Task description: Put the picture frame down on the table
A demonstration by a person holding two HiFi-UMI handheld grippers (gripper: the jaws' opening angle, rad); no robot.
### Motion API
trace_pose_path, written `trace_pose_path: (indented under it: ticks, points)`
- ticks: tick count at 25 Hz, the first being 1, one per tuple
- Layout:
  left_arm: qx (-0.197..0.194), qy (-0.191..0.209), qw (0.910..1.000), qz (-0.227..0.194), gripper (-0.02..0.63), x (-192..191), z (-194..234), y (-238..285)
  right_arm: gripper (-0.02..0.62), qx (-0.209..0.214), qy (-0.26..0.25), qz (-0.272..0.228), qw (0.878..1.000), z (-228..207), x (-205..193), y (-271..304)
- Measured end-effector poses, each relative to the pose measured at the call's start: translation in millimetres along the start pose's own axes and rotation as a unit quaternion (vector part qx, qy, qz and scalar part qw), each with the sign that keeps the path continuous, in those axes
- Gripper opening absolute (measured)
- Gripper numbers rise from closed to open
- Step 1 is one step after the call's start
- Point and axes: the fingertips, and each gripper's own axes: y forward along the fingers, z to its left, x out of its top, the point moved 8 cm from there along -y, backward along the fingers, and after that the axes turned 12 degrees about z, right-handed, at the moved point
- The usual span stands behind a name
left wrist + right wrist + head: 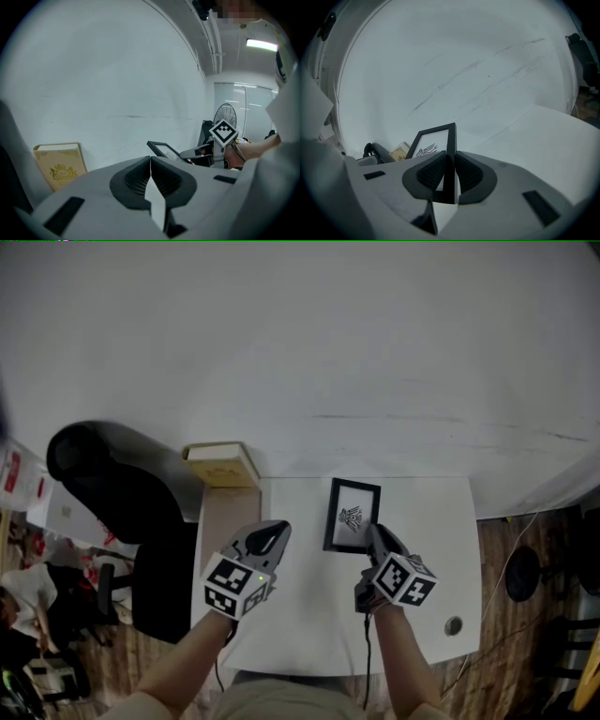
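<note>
My right tongs (373, 532) are clamped on the black picture frame (352, 515). In the right gripper view the jaws (450, 161) press on either side of one thin side bar of the frame (433, 140), whose white sheet with a dark line drawing faces to the left of the pads. From the head view the frame sits over the far middle of the white bench (431, 559), close to the pale wall. I cannot tell whether any edge of it touches the bench top. My left tongs (272, 532) hang over the bench's left part, beside the frame but apart from it. In the left gripper view their jaws (150, 164) meet with nothing between them. From there the frame (164, 149) shows tilted. A yellowish book (222, 465) stands left of the bench by the wall, and a black office chair (103, 493) sits farther left.
</note>
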Motion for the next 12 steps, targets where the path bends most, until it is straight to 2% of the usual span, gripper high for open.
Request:
trace_pose_path:
  ticks: [7,12]
  points:
    - [0.002,0.0,0.9998,0.017,0.021,-13,17,20,0.081,-0.031,-0.041,0.039,0.998,3,-10,43]
    - [0.008,0.003,0.9993,0.037,0.021,-38,35,39,0.081,-0.049,-0.053,0.075,0.995,1,-21,82]
